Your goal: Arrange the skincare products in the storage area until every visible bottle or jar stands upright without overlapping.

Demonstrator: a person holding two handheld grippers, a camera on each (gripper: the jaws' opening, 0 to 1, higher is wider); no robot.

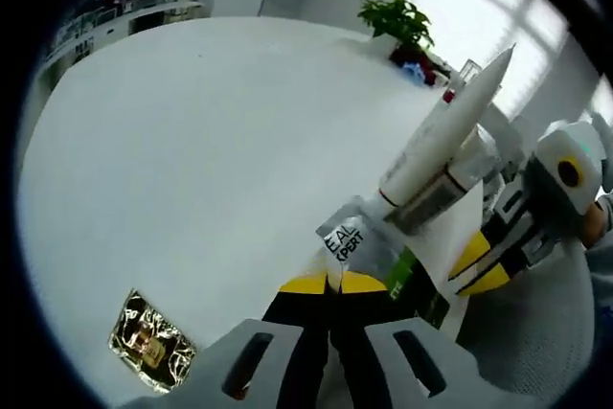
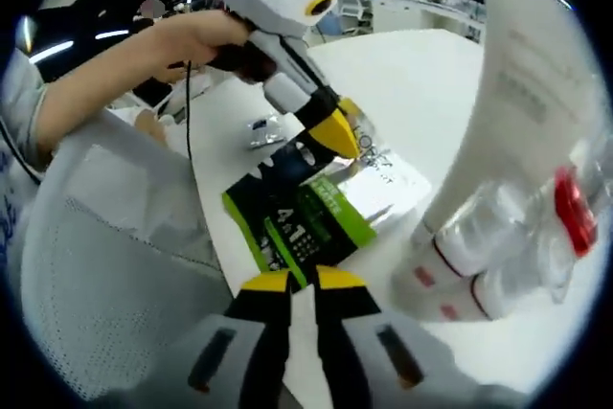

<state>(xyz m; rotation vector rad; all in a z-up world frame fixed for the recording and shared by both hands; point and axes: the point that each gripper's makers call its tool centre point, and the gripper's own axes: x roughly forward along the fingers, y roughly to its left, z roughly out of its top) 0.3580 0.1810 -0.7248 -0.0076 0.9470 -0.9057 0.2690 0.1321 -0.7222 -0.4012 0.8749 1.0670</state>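
Over on the left of the white tabletop (image 1: 192, 160), a foil sachet (image 1: 148, 340) is lying flat, well clear. The left gripper (image 1: 332, 284) is pinching its jaws together on the silver sachet (image 1: 356, 241), thin, crinkly, likely slippery. Beside it, the green-and-black packet (image 2: 302, 222) is lying flat under the right gripper (image 2: 303, 284), whose jaws are sitting nearly closed, apparently on nothing. Rightward, the tall white tube (image 1: 450, 131) is standing among clear bottles (image 2: 479, 237), light and easily toppled; better grasped low.
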